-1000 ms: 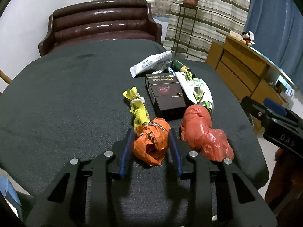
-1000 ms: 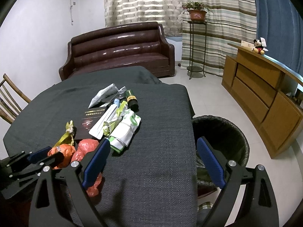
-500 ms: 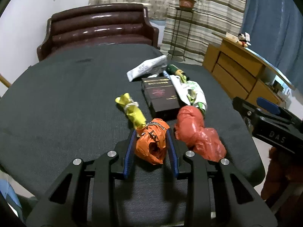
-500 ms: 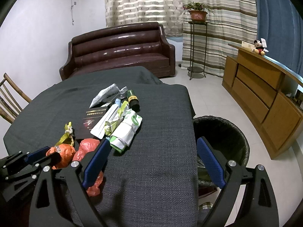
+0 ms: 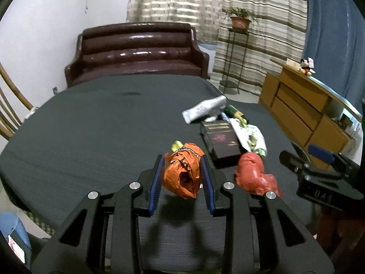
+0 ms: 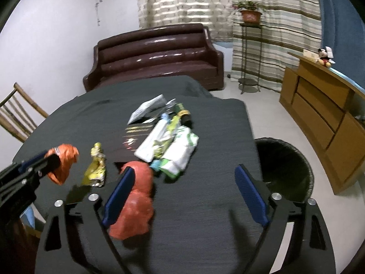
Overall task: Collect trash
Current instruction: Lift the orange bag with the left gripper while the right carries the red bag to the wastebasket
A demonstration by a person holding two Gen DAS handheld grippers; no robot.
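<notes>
We have the left gripper clamped on the crumpled orange plastic bag, both blue pads pressing its sides, the bag clear of the dark tablecloth with its shadow below; the yellow wrapper lies on the cloth just beside the orange bag; our right gripper stands wide apart, its jaws just now narrowing a little, nothing pinched; the red plastic bag lies on the cloth against that gripper's left pad; beyond the red bag we see the dark flat box, and touching the box the white-and-green wrappers, a white pouch and a green bottle; the black-lined trash bin stands on the floor right of the table, well apart from the orange bag.
</notes>
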